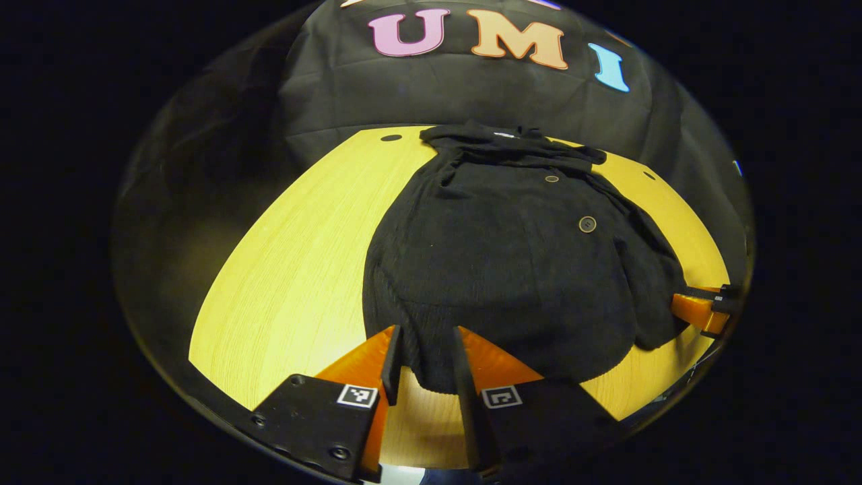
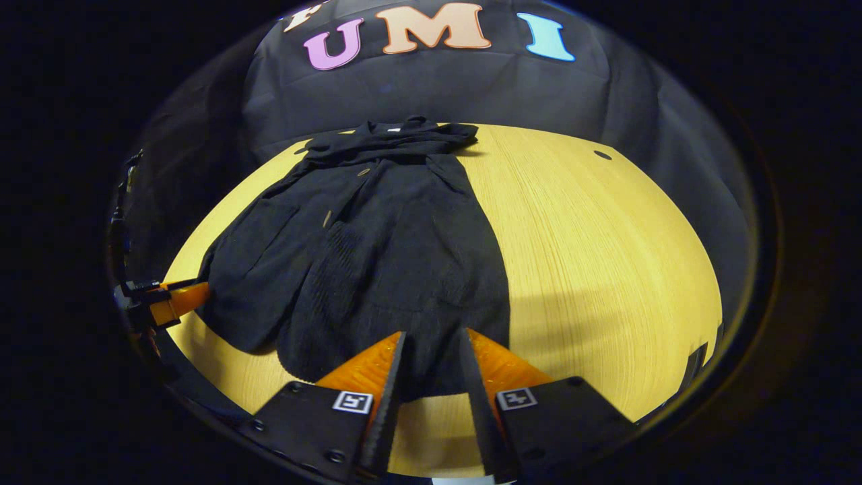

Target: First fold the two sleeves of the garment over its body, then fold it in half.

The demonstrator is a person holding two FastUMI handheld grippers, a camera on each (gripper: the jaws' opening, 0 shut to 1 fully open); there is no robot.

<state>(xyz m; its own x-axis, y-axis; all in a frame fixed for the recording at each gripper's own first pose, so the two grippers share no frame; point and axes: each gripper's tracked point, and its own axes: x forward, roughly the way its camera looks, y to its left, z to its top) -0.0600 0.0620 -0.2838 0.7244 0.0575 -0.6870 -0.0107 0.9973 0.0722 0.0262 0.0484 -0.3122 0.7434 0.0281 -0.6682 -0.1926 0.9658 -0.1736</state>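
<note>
One black garment (image 1: 512, 269), buttoned, lies flat on the yellow wooden table (image 1: 296, 269) with both sleeves already folded over its body, collar at the far end by the booth's black cloth wall (image 1: 377, 94), hem nearest my tongs. My left gripper (image 1: 423, 360) sits released, jaws apart with the hem's left corner lying between the fingers, nothing pinched that I can see. My right gripper (image 2: 431, 364) likewise sits released at the hem's right corner, jaws apart, the cloth edge just ahead of and between its fingers.
</note>
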